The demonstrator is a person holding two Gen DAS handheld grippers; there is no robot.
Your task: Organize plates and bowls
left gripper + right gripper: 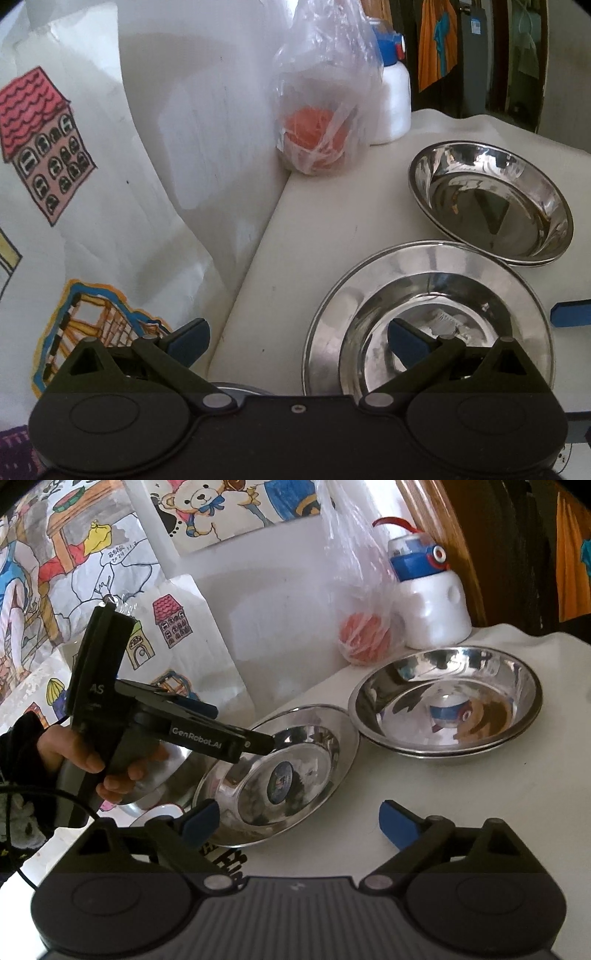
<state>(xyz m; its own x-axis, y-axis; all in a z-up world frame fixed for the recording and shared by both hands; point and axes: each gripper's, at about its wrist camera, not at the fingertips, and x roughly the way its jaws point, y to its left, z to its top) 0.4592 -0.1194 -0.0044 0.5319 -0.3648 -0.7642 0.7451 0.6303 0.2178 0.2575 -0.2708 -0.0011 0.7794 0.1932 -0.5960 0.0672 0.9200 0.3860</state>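
A wide-rimmed steel plate (428, 321) (280, 775) lies on the white table (314, 221). Just behind it to the right rests a deeper steel bowl (491, 203) (447, 701), which shows a double rim. My left gripper (297, 339) (236, 725) is open above the plate's left side, one finger over its centre, gripping nothing. A hand holds it, and another steel dish (162, 775) shows beneath that hand. My right gripper (299, 821) is open near the plate's front edge, empty; one of its blue fingertips (570, 314) shows in the left wrist view.
A clear plastic bag with something orange inside (317, 140) (364, 638) and a white bottle with a blue cap (391, 103) (428, 605) stand at the back by the wall. Children's drawings (40, 140) hang on the left. The table's far edge runs behind the bowl.
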